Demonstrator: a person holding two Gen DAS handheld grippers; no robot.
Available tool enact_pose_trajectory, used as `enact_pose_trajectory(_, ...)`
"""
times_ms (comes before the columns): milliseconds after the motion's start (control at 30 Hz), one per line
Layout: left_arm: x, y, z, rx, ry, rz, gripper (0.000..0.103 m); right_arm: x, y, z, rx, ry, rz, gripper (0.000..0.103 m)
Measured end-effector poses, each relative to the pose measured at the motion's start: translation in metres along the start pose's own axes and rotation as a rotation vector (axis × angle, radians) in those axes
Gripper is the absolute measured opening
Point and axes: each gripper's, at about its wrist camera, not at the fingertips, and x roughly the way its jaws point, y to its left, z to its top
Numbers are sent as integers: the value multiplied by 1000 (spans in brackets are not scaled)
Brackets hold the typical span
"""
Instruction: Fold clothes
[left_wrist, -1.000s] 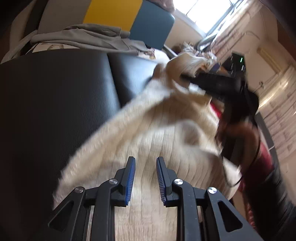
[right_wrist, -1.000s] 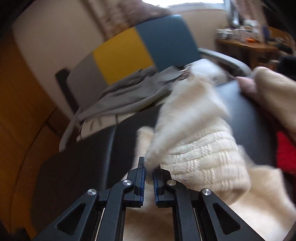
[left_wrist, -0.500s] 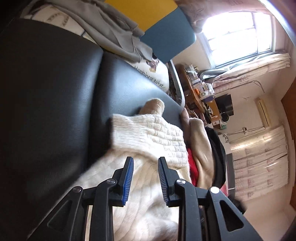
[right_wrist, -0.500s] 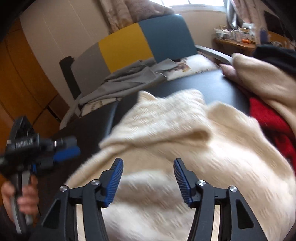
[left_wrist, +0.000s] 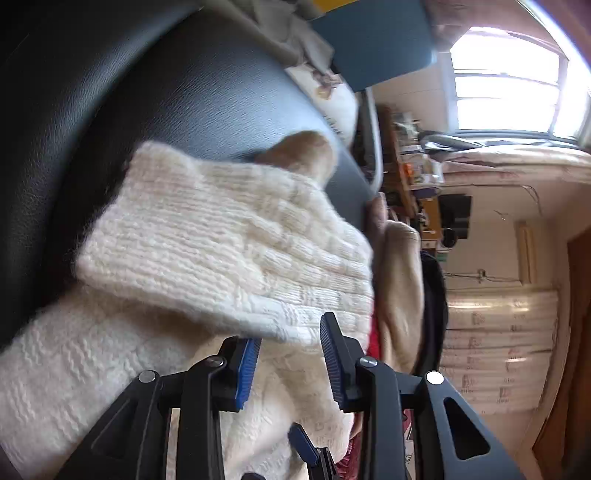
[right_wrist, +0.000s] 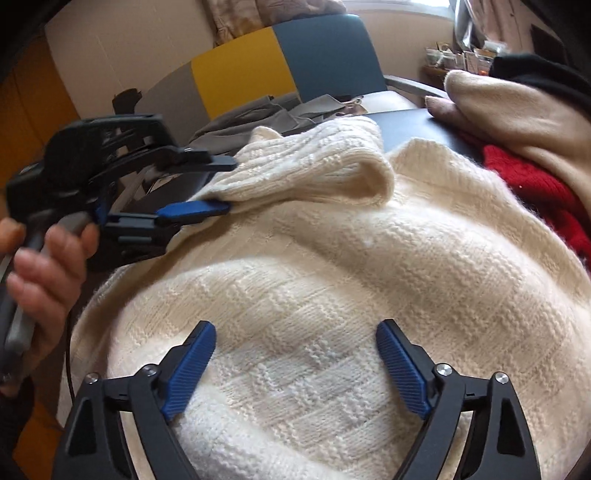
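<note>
Lying on black cushion (left_wrist: 155, 74), cream sweater (right_wrist: 332, 295), red garment (right_wrist: 532, 184) beside, both claws opening, ungripped.

Surface: black padded leatherette bench (left_wrist: 155, 92)
On it: cream cable-knit wool sweater (right_wrist: 332, 277), sleeve folded over
Far end: rumpled grey cloth garment (right_wrist: 258, 114)
</note>
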Motion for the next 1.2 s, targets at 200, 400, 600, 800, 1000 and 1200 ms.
enact_pose_trajectory(200,-28,-13,10,75,-132,-20,6,2,-7,-3,2,-24,44,96)
enact_pose_trajectory(400,-125,-22,24,195,-339,4,5,2,-8,-7,-25,-20,49,100)
enact_pose_trajectory(600,-202,15,25,288,-429,136,5,3,0,-10,-52,-13,18,102)
enact_pose_trajectory(800,-262,69,-2,310,-546,267,5,7,5,-11,-91,-3,-26,102)
enact_pose_trajectory(1000,-306,137,-9,212,-580,346,5,10,7,-12,-143,20,-69,103)
enact_pose_trajectory(1200,-327,165,-21,195,-537,455,8,13,5,-10,-182,81,-95,103)
